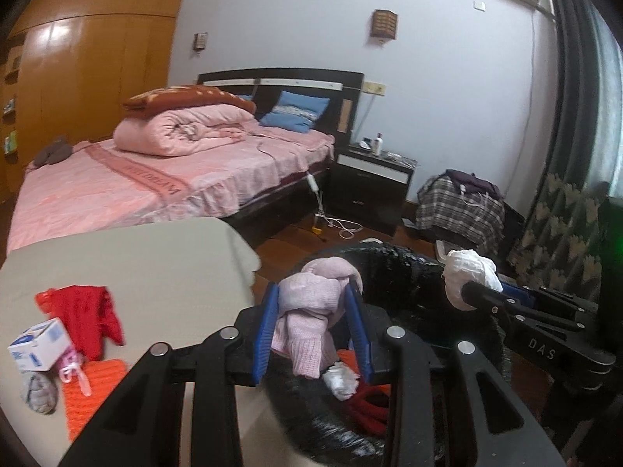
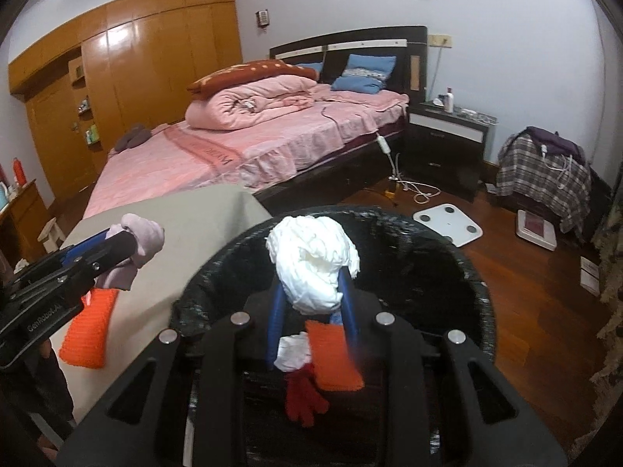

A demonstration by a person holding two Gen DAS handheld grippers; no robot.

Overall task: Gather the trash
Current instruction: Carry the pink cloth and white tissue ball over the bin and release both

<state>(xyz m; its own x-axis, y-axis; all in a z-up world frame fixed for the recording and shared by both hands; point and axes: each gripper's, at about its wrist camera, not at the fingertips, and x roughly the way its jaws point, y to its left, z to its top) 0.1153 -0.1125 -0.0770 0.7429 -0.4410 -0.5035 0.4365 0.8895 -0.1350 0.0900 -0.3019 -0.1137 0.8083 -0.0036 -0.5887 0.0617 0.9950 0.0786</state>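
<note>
Left fingers (image 1: pixel 313 313) level, around pink cloth (image 1: pixel 311 311)

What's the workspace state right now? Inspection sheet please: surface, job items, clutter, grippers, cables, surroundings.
Surface: beige table, partly covered.
Job's things: pink knit cloth and white crumpled wad, both held; black-lined bin already holds a red glove, an orange piece and white scrap.
Clutter: red bag, small box, orange knit pad on table.
Grippers: left gripper shut on cloth at the bin's rim; right gripper shut on wad over bin.
Cables: white cords on floor by nightstand.
Surroundings: bed, wardrobe, bathroom scale.
</note>
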